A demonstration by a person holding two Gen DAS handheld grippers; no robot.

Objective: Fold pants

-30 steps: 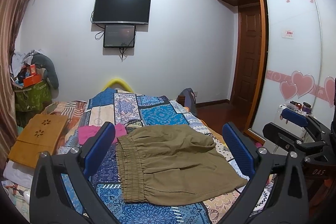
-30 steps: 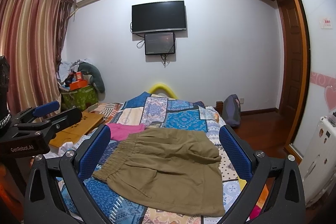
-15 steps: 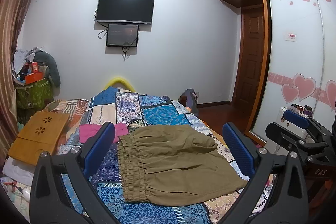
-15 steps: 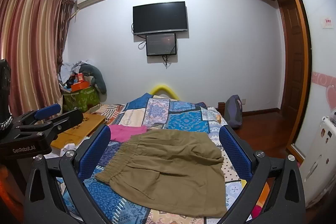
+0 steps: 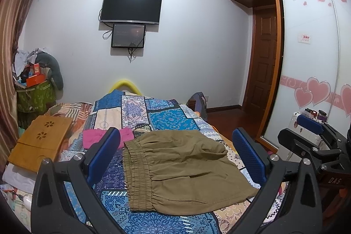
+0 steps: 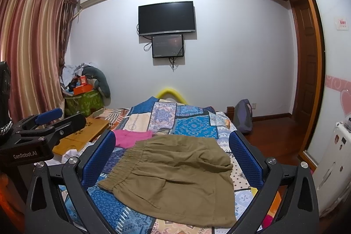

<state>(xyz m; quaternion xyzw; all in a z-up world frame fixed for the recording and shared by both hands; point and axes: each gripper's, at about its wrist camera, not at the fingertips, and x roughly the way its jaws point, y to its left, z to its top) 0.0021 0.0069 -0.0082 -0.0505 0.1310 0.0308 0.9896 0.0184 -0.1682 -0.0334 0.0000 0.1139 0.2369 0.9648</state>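
Pants [image 5: 182,170]: olive-khaki, lying flat on the patchwork bedspread [image 5: 166,117] near the foot of the bed, elastic waistband toward our left, hems toward our right. We judge they are laid out this way so that both edges can be reached from where we stand.

Appearance: gathered, ribbed waistband; thin woven cloth; a ridge of loose fabric bunched along the far right edge; a shallow crease across the middle. In the right wrist view the same pants [image 6: 175,177] look short and wide. We cannot tell whether they are shorts or longer pants already doubled over.

Left gripper [image 5: 176,159]: held above the near end of the bed, jaws spread wide, nothing between the blue pads, no contact with the cloth. Right gripper [image 6: 172,160]: likewise released and empty, raised over the pants. Each frames the garment between its fingers, which we read as lining up before a grasp. The next fold is not yet begun.

Surroundings: a pink garment [image 5: 96,138] lies just beyond the waistband, touching or nearly touching it. A wooden lap tray [image 5: 41,142] sits at the left side of the bed, apart from the pants.
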